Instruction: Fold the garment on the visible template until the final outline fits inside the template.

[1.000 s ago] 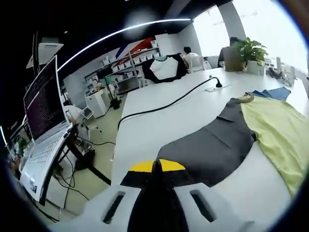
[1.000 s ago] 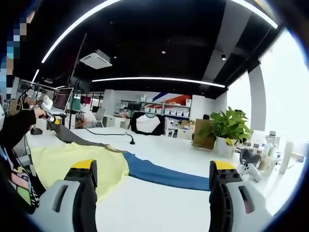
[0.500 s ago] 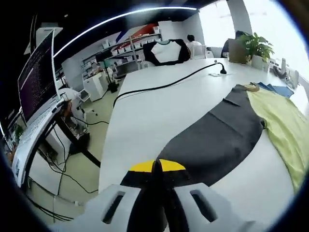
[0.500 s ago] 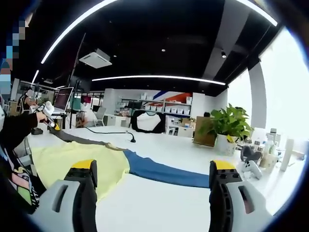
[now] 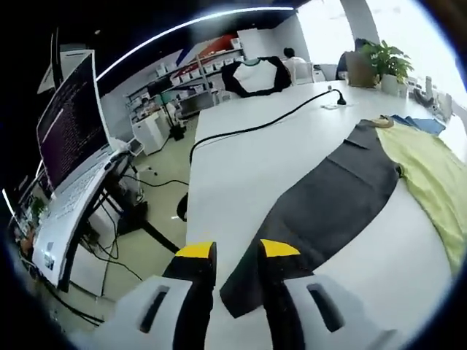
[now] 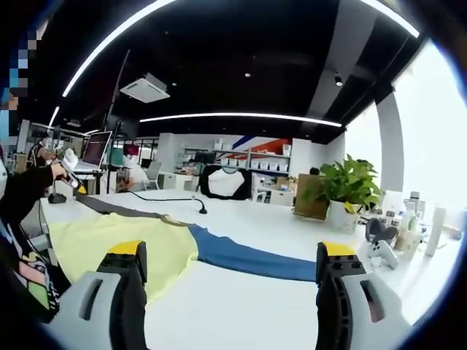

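- Left gripper view: left tongs released, jaws slightly parted, nothing between them; the dark sleeve of the garment lies flat on the white table, its end just past the tips.
- Yellow body of the garment spreads to the right, blue part beyond it.
- Black cable crosses the table; laptop at left.
- Right gripper view: right tongs wide apart, empty, above yellow cloth and blue sleeve.
- Potted plant far side.

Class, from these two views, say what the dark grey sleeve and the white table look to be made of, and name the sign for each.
Dark grey sleeve: probably soft matte woven or knit fabric; it lies limp and flat with faint creases. White table: a smooth hard top, perhaps laminate; it shows a faint even sheen and no grain.
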